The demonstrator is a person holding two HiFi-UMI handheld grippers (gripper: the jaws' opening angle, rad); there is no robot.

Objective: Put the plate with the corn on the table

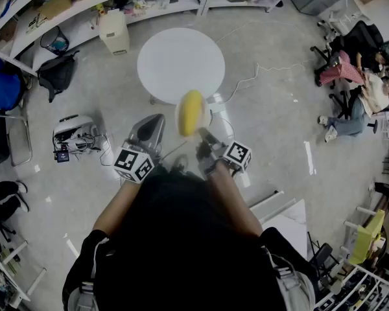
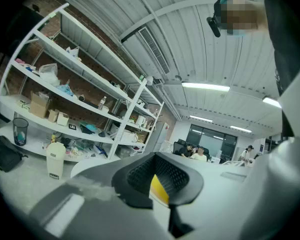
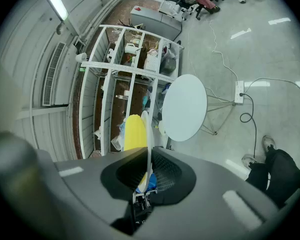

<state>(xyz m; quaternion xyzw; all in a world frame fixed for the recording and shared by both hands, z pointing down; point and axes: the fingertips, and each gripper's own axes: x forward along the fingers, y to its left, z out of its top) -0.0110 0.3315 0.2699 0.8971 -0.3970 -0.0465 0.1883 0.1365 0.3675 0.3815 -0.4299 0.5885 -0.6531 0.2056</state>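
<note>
We start at the right gripper [image 3: 149,173], whose pads [image 3: 166,172] are pinched on the rim of the white plate [image 3: 148,134]. In its own view the plate runs edge-on up from between the jaws, with the yellow corn [image 3: 134,131] lying against its left face. In the head view the same gripper [image 1: 205,137] sits at centre frame, and the corn [image 1: 191,112] and plate [image 1: 209,116] are carried in the air just below the round white table [image 1: 181,63], not yet on it. The left gripper [image 2: 160,185] has its jaws drawn together on nothing, with only a sliver of yellow showing past them. In the head view it hangs [image 1: 152,127] just left of the plate and apart from it. We judge the plate to be stiff, light and smooth, so a one-sided hold at the rim lets it tilt easily. The corn looks loose and round enough to roll off. Keeping the plate level and lowering it flat over the tabletop [image 3: 184,106] seems the safest course.
</note>
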